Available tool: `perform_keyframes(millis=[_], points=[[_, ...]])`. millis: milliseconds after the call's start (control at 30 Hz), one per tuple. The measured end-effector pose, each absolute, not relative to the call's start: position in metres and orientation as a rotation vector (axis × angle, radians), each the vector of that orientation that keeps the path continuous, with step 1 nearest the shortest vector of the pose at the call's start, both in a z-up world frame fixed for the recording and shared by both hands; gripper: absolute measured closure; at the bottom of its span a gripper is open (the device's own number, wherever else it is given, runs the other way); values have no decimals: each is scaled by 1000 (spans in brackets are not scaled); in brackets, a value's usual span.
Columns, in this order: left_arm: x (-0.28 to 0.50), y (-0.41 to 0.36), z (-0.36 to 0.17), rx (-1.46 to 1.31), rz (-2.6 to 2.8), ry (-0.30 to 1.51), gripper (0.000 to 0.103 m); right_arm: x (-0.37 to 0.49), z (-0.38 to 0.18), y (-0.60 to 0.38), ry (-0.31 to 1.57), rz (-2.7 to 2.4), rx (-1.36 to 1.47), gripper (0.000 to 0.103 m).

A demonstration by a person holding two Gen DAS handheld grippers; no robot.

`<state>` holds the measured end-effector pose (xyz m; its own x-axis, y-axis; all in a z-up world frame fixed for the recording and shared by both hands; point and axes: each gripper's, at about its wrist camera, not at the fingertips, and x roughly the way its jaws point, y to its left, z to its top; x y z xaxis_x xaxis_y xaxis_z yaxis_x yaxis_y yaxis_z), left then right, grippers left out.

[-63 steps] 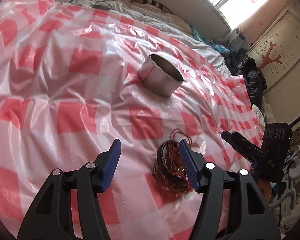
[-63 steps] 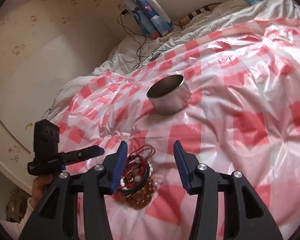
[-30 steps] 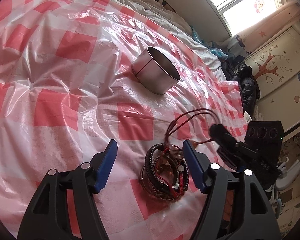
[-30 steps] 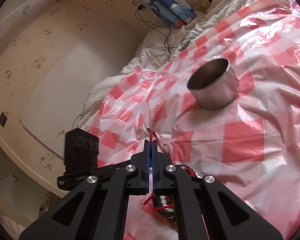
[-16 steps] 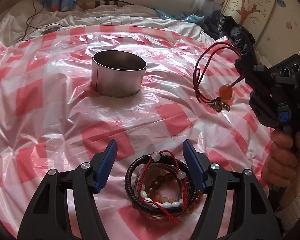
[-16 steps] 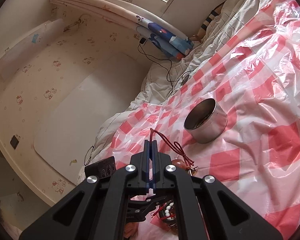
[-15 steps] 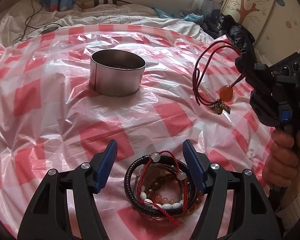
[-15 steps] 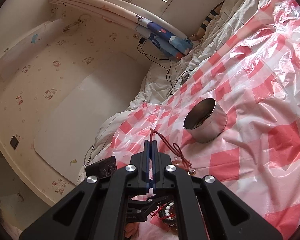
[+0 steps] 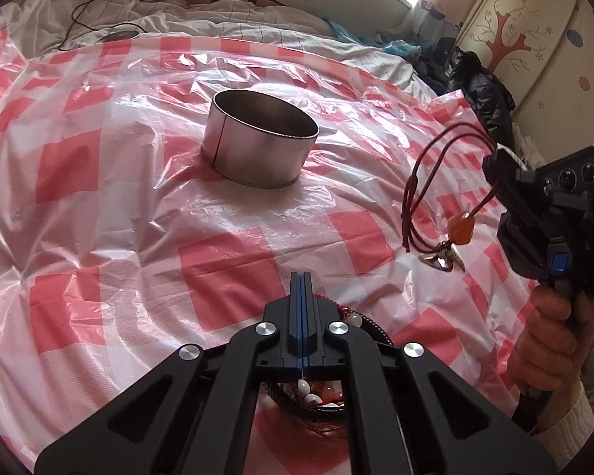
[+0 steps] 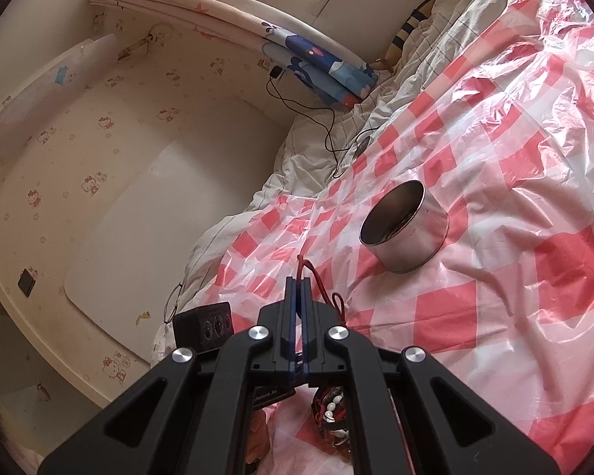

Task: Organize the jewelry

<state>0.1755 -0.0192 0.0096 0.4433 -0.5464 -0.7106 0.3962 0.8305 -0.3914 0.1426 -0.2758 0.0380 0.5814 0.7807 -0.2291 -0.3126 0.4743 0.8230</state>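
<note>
A round metal tin (image 9: 259, 150) stands open on the red-and-white checked plastic sheet (image 9: 99, 198). My left gripper (image 9: 301, 277) hovers over a pile of bead and cord bracelets (image 9: 316, 399). Its jaws are closing flat together, and I see nothing between the pads. My right gripper (image 9: 493, 166), held by a hand (image 9: 546, 348) at the right, is shut on a red cord necklace (image 9: 415, 182). The necklace's orange pendant (image 9: 460, 229) dangles above the sheet. In the right wrist view the cord (image 10: 311, 271) comes out of the right gripper (image 10: 299, 281), with the tin (image 10: 406, 233) beyond.
The sheet covers a rumpled bed. A black cable (image 10: 297, 107) runs over white bedding at the far side. Dark clothes (image 9: 483, 87) are heaped by a painted wardrobe on the right. A wall and headboard close the left side in the right wrist view.
The left gripper's jaws have gone from wide open around the bracelet pile to shut above it. The right gripper still holds the necklace, which now hangs a little closer.
</note>
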Motion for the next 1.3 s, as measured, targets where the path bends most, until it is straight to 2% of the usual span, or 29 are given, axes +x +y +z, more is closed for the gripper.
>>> perform_keyframes(millis=[167,333,400,467,533,600,633,733,867,1100,1300], points=[[179,-3,14,-318,-617,932,103,143,38,-275,657,736,819,100],[181,-9,8,-312,-644,974,102,143,37,-274,661,736,818,100],[182,-16,4,-275,-633,998,96,143,37,-272,665,738,817,100],[181,-22,2,-234,-617,996,70,143,37,-272,669,740,816,100],[180,-26,-1,-214,-610,994,68,143,36,-272,672,742,818,100],[181,-28,-5,-203,-606,1005,68,143,36,-271,673,744,818,100],[181,-29,-6,-198,-598,1003,79,143,36,-271,674,745,818,100],[182,-27,-5,-191,-601,999,103,144,35,-270,678,746,819,100],[178,-27,0,-173,-592,984,103,145,34,-270,682,744,821,100],[183,14,17,-424,-619,907,103,145,34,-270,682,746,820,100],[187,-6,5,-366,-668,960,102,145,32,-268,689,751,820,100]])
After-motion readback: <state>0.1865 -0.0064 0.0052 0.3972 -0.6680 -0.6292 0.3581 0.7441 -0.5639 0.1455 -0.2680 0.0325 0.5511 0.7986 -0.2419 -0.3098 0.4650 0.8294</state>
